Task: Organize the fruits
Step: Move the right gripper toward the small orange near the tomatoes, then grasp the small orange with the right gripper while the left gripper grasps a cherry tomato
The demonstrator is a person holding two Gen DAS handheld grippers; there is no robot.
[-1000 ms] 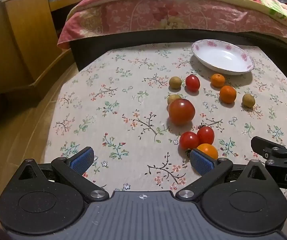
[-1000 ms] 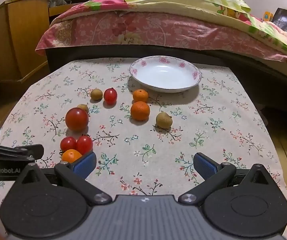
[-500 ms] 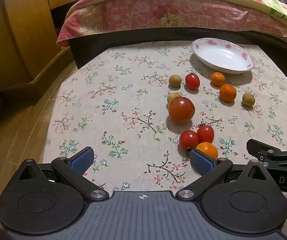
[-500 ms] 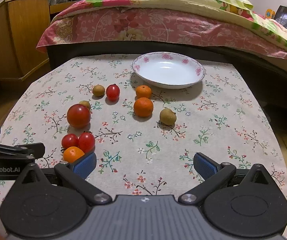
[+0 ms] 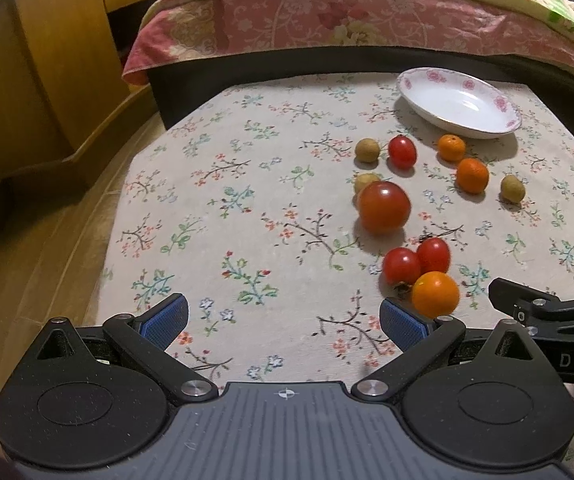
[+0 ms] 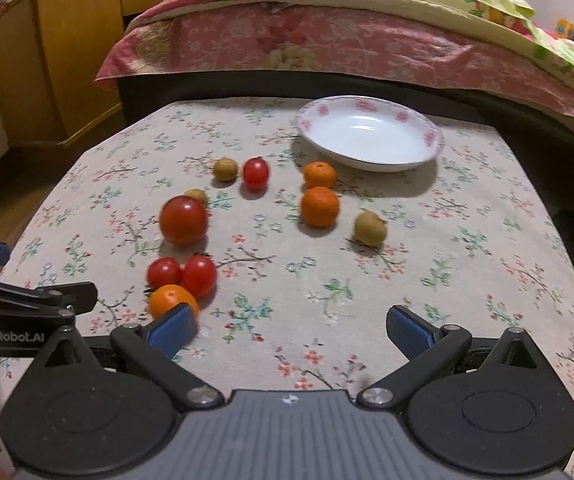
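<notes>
Both wrist views creep forward over the last second, so the fruit sits larger and lower in frame than before, and nothing on the cloth has shifted. We hold the left gripper [image 5: 283, 318] with its jaws spread wide and empty, and the right gripper [image 6: 289, 326] just the same, nothing between its blue pads [image 6: 407, 330]. Right off our inner fingertips lies the small orange [image 5: 435, 294], touching two cherry tomatoes [image 5: 415, 262]; close on the orange carelessly and we likely nudge those round neighbours and set them rolling across the tablecloth [image 5: 247, 184]. Our two grippers also hang close together beside that cluster, so a clash between them is a fair worry. Further out sits the big tomato [image 6: 183, 220] with a small brown fruit [image 6: 197, 196] tucked behind it, then another brown fruit [image 6: 225, 169] beside a cherry tomato [image 6: 255, 174], two oranges [image 6: 319, 190] and a lone brown fruit [image 6: 370, 227]. Beyond them waits the white plate [image 6: 427, 136], bare, near the table's far edge by the bed [image 6: 347, 40]; the oranges stand in the path to it.
</notes>
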